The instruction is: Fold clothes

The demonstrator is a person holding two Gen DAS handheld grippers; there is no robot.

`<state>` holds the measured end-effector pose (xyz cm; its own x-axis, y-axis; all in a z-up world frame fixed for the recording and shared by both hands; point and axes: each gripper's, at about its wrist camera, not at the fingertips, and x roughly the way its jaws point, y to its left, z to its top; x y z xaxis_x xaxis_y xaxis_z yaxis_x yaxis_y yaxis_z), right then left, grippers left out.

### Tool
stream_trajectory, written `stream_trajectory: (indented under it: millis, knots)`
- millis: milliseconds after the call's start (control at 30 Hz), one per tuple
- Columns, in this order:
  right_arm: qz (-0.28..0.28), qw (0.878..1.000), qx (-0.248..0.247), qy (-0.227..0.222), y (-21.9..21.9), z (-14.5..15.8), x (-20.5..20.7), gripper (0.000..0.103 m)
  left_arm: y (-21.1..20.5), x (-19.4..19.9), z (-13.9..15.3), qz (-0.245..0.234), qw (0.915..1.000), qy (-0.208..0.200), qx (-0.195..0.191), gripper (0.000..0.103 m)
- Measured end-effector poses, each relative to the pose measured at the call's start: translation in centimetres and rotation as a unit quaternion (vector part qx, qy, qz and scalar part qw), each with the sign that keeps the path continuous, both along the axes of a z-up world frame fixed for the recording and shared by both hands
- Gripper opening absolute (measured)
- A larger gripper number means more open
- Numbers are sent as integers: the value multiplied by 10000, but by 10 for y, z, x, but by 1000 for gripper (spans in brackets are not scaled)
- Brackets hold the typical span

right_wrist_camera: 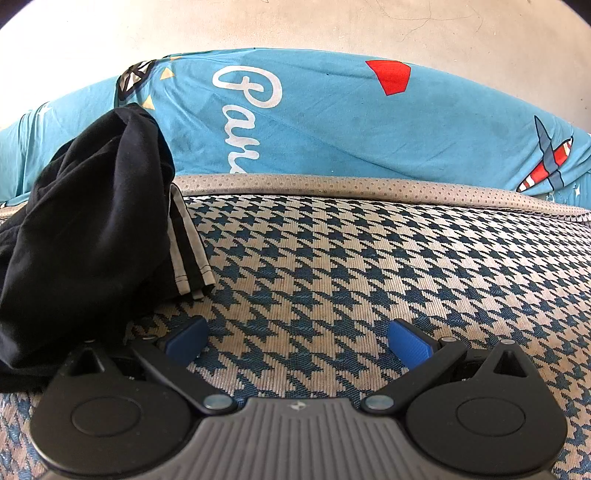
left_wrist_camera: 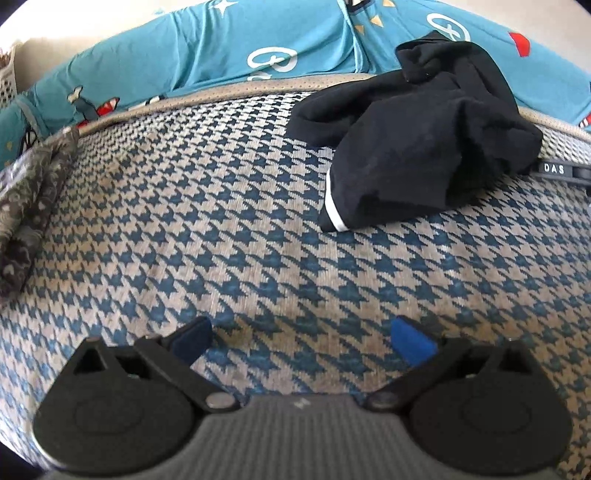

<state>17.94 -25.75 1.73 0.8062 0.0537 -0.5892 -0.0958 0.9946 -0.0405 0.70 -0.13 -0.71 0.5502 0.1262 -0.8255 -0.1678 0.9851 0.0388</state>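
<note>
A crumpled black garment (left_wrist_camera: 417, 147) with white side stripes lies in a heap on the blue-and-beige houndstooth mat (left_wrist_camera: 221, 229). In the left wrist view it sits far right, well ahead of my left gripper (left_wrist_camera: 301, 338), which is open and empty over bare mat. In the right wrist view the same garment (right_wrist_camera: 85, 236) lies at the left, its striped hem (right_wrist_camera: 188, 251) showing. My right gripper (right_wrist_camera: 297, 341) is open and empty, with its left finger (right_wrist_camera: 184, 341) close to the garment's edge.
A turquoise printed bedsheet (right_wrist_camera: 332, 122) runs behind the mat's beige dotted border (right_wrist_camera: 369, 188). A dark patterned cloth (left_wrist_camera: 26, 206) lies at the mat's left edge. A pale wall (right_wrist_camera: 295, 26) rises beyond the bed.
</note>
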Motion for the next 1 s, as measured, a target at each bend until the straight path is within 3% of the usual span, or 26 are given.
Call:
stream_trajectory:
  millis: [300,700,1000]
  knots:
    - [0,10000,4,0,0,0,0,103,-3,-1,-1,62,9993,-311,185,103]
    - [-26,10000,-14,2,1,-1,0,103,-5,-7,-4,16,9998,-10,193,103]
    - [-500,9974,66,511,11,5,-15,103,-5,-7,-7,5,9998,24,210,103]
